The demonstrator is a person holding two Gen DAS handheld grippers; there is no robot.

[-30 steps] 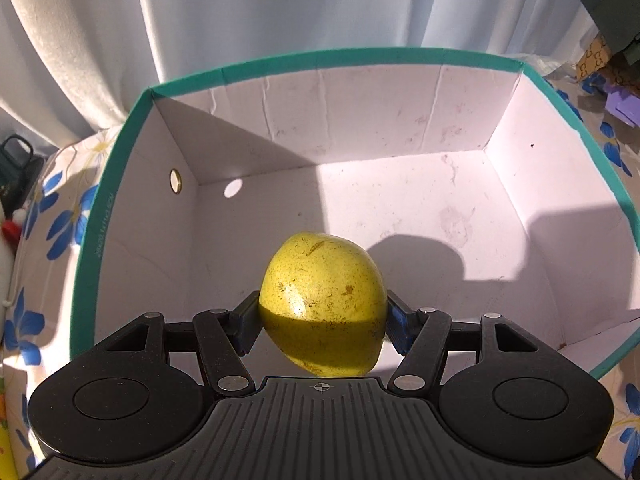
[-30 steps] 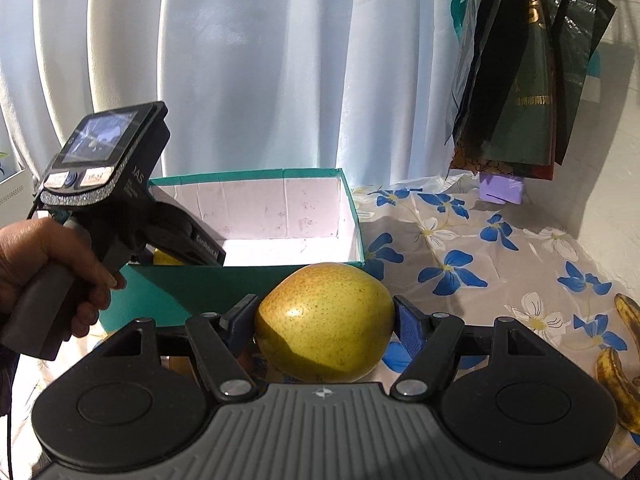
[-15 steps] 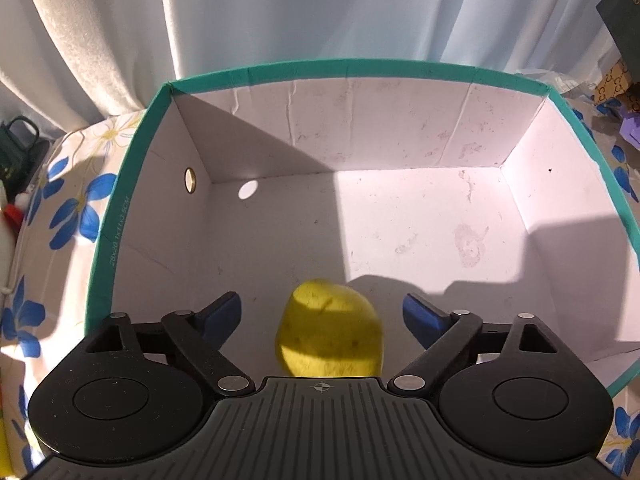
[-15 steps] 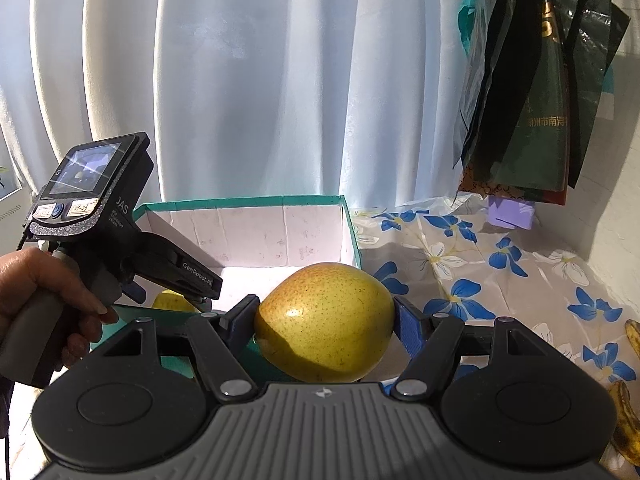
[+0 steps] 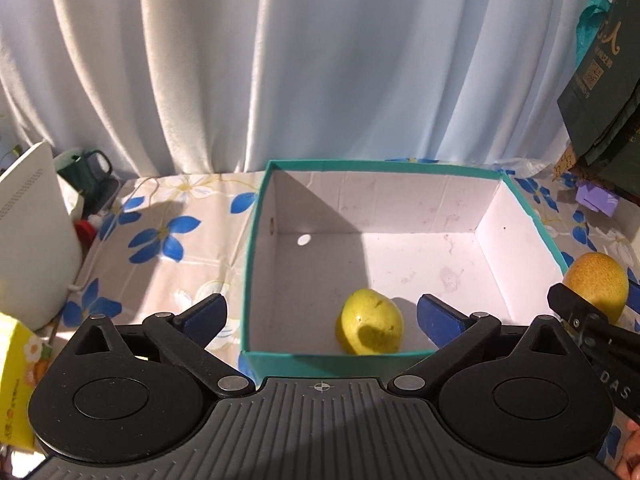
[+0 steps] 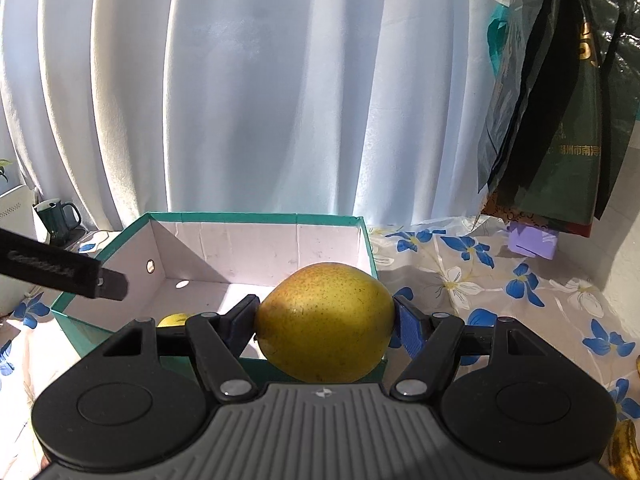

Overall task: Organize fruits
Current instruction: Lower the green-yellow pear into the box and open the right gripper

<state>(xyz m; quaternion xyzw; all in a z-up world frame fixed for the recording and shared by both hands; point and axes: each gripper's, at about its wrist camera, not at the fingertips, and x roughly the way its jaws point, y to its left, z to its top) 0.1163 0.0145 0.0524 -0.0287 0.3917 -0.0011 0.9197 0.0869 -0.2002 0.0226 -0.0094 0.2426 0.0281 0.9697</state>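
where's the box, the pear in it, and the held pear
box (image 5: 256, 264), left wrist view, left wall
pear in box (image 5: 370, 328), left wrist view, its middle
held pear (image 6: 324, 328), right wrist view, its middle

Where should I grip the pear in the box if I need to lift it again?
Grip the pear across its wide middle, coming from above: the box walls block side approaches, and it lies near the front wall. The open left claw already spans it.

Matt cardboard box (image 5: 256, 264), glossy speckled pear (image 6: 324, 322), sheeny floral tablecloth (image 5: 160, 240), soft cloth curtain (image 5: 280, 60).
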